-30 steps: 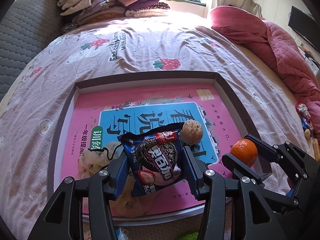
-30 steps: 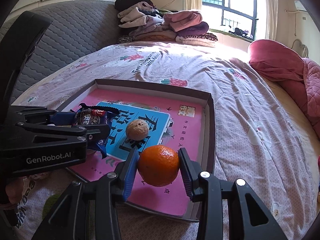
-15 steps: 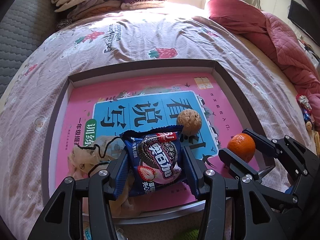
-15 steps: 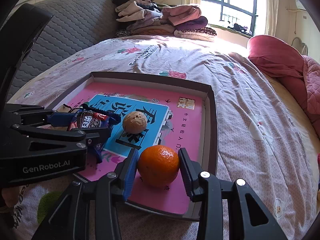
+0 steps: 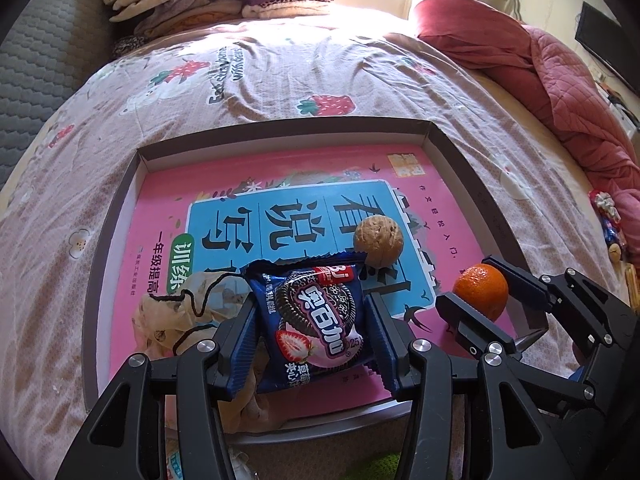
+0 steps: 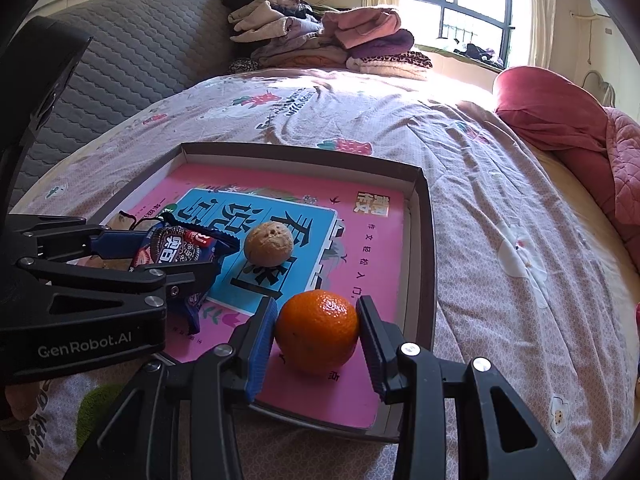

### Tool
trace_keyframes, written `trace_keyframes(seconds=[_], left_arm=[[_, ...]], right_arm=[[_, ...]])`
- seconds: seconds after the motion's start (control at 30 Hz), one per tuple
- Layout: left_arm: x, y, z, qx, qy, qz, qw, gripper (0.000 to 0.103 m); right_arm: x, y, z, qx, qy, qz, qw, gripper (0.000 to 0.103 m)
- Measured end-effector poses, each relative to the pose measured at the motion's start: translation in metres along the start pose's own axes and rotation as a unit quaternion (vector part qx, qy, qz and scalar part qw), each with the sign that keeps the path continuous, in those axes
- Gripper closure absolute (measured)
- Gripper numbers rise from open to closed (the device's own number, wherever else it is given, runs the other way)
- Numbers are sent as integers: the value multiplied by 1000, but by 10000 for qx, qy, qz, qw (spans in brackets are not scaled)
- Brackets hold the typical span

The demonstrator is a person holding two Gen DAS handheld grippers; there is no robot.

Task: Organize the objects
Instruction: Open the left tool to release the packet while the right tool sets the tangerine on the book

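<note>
One shallow box tray, dark-rimmed, lies on your bed's strawberry-print cover. In it:

- One pink and blue workbook, flat, covering the tray floor.
- One walnut, resting on the workbook's blue panel, just beyond the packet.
- One blue cookie packet, at the tray's near edge.
- One orange, at the tray's near right corner, resting on the pink cover.
- One beige drawstring pouch, crumpled at the near left, partly under the packet.

Outside the tray: one pile of folded clothes at the far end of the bed; one red quilt bunched along the right side.

Grippers, two:

- Your left gripper tilts steeply down over the near edge, its blue-padded fingers clamped on both sides of the cookie packet.
- Your right gripper tilts down beside it, to its right. Its left pad touches the orange; a slim gap seems to show at the right pad, so you cannot tell whether it grips or merely brackets the fruit.
</note>
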State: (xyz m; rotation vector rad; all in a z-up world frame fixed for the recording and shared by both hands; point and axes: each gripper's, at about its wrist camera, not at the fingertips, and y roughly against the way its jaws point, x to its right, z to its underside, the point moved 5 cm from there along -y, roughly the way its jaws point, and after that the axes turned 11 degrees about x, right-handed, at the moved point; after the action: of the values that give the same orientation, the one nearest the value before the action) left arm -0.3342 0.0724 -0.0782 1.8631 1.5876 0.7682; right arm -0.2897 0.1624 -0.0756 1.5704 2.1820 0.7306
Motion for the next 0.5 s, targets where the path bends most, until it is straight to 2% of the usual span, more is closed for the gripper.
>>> trace_keyframes(seconds=[0.5], left_arm=[[-2, 11, -6, 104, 104, 98, 9998, 49]], right_arm=[[1, 4, -5, 38, -28, 66, 10000, 61]])
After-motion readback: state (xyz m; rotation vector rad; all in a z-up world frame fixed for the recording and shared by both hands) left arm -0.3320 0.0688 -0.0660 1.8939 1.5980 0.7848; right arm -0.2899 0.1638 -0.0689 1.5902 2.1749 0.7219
